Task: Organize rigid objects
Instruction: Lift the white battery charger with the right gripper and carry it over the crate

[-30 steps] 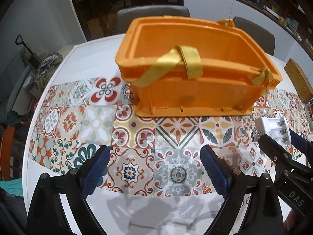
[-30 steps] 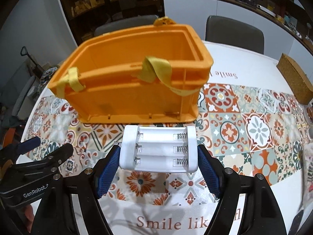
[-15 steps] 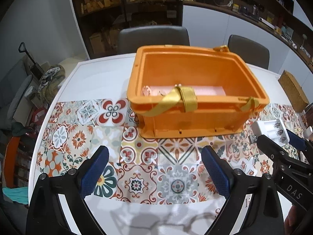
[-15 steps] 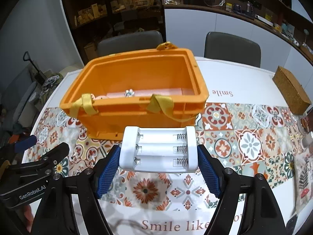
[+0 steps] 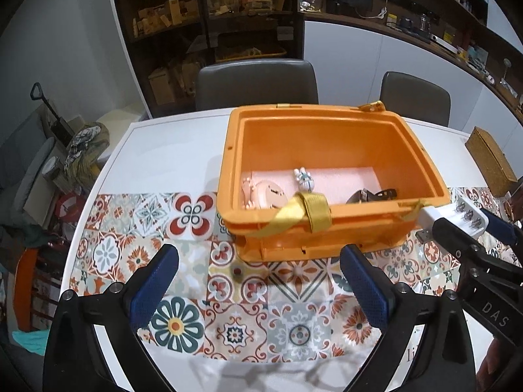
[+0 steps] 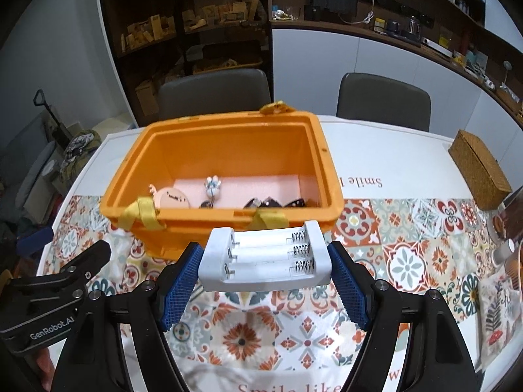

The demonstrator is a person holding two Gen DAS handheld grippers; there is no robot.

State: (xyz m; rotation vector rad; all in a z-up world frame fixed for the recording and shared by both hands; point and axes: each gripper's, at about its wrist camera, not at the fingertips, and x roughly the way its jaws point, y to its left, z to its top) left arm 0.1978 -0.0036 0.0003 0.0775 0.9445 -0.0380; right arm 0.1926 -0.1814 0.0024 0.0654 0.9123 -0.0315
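Observation:
My right gripper point(image 6: 263, 268) is shut on a white battery charger point(image 6: 264, 258) with three empty slots, held above the patterned mat just in front of the orange box point(image 6: 228, 228). The same charger point(image 5: 457, 217) shows at the right edge of the left wrist view, beside the orange box point(image 5: 327, 225). Inside the box lie a pink round toy point(image 5: 264, 194), a small white figure point(image 5: 304, 178) and dark objects point(image 5: 372, 194). My left gripper point(image 5: 258, 281) hangs over the mat before the box, its jaws opening wide with nothing between them.
A yellow strap point(image 5: 307, 212) drapes over the box's near rim. A woven brown box point(image 6: 479, 171) sits at the table's right. Two grey chairs point(image 6: 212, 94) stand behind the white table point(image 5: 170, 150). Cloth and small items point(image 6: 500, 281) lie at the right edge.
Both grippers have risen, so the box now shows from above with its contents visible. The charger stayed clamped in the right gripper. The left jaws spread slightly wider.

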